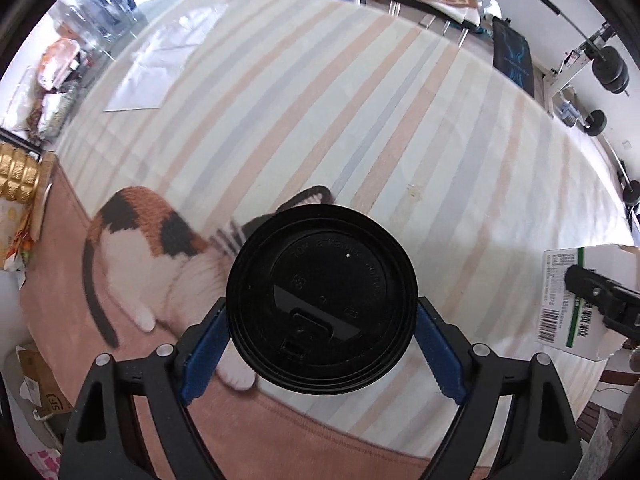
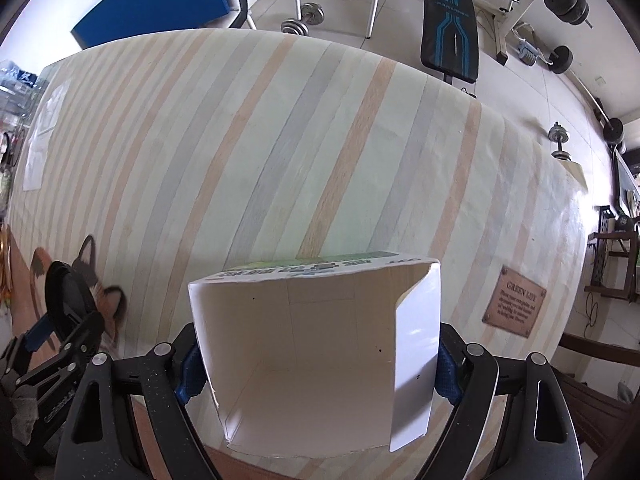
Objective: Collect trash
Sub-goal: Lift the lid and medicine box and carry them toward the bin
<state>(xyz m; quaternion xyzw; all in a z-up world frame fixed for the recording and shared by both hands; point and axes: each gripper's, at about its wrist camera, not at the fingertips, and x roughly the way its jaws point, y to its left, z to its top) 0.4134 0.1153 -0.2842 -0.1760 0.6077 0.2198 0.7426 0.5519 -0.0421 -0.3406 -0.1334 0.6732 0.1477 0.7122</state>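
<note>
A paper cup with a black lid [image 1: 320, 300] sits between the blue pads of my left gripper [image 1: 322, 314]. Both pads touch the lid's rim, and I look straight down on it above the cat-print mat [image 1: 132, 236]. In the right wrist view the same cup [image 2: 66, 288] shows at the far left, held in the left gripper [image 2: 60, 320]. My right gripper [image 2: 316, 364] is shut on an open white carton box [image 2: 304, 332], its pads pressing both side walls. That box [image 1: 560, 308] with green print and a barcode appears at the right edge of the left wrist view.
A striped cloth covers the table [image 2: 280, 140]. A clear plastic sheet [image 1: 160, 60] lies at its far left corner. Snack bags and a gold pack [image 1: 20, 176] crowd the left edge. A brown plaque [image 2: 514, 306] lies at the right. A weight bench [image 2: 448, 20] and dumbbells stand on the floor beyond.
</note>
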